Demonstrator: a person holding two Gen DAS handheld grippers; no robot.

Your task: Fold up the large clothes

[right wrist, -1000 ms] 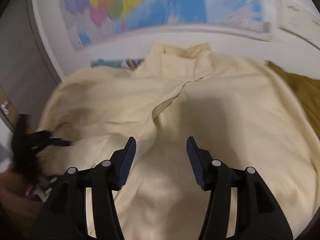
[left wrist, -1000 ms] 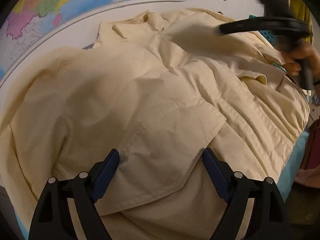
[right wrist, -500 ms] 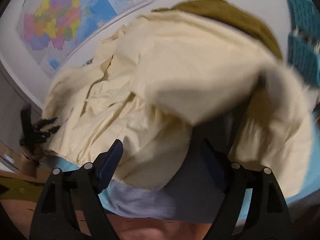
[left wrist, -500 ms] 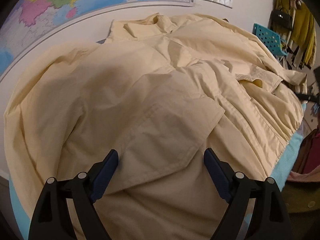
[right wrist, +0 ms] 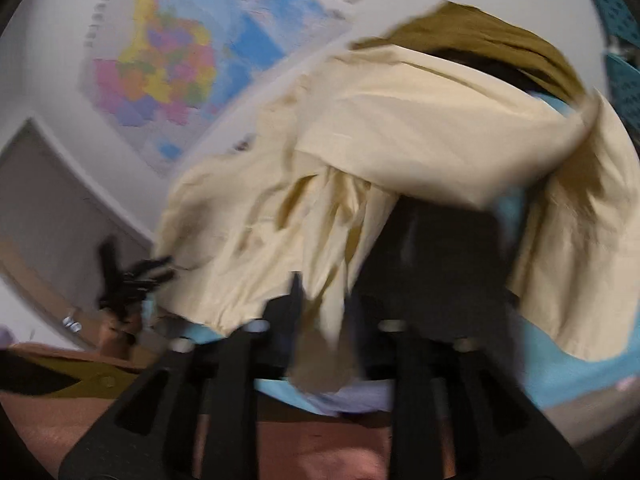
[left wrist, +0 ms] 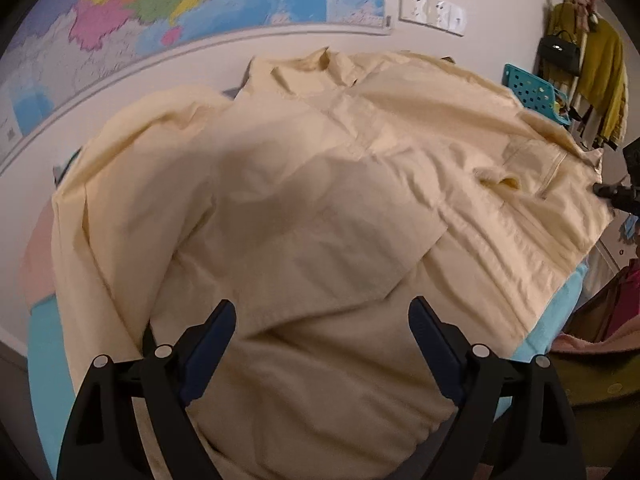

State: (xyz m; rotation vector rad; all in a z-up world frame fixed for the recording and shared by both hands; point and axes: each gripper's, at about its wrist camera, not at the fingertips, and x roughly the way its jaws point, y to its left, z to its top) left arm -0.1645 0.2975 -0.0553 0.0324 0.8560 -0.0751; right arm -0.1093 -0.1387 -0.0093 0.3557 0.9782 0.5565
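A large pale yellow jacket (left wrist: 320, 208) lies spread over a light blue cover (left wrist: 44, 344), collar toward the wall. My left gripper (left wrist: 322, 334) hovers open over its near hem, with nothing between the fingers. In the right wrist view the jacket (right wrist: 400, 152) is bunched and partly lifted. My right gripper (right wrist: 322, 308) is shut on a fold of its hem (right wrist: 320, 344), which hangs between the fingers. The left gripper shows there (right wrist: 132, 276) at the jacket's far left edge. The right gripper shows in the left wrist view (left wrist: 624, 196) at the jacket's right edge.
A map (left wrist: 180, 4) hangs on the wall behind, with white sockets (left wrist: 432, 12) beside it. A teal basket (left wrist: 532, 92) and hanging clothes (left wrist: 600, 72) are at the right. An olive garment (right wrist: 480, 40) lies behind the jacket. Brown floor (right wrist: 320, 448) lies below.
My right gripper dropped to the jacket's hem at the bed edge and closed on it, lifting a fold. My left gripper drew back slightly and stayed open.
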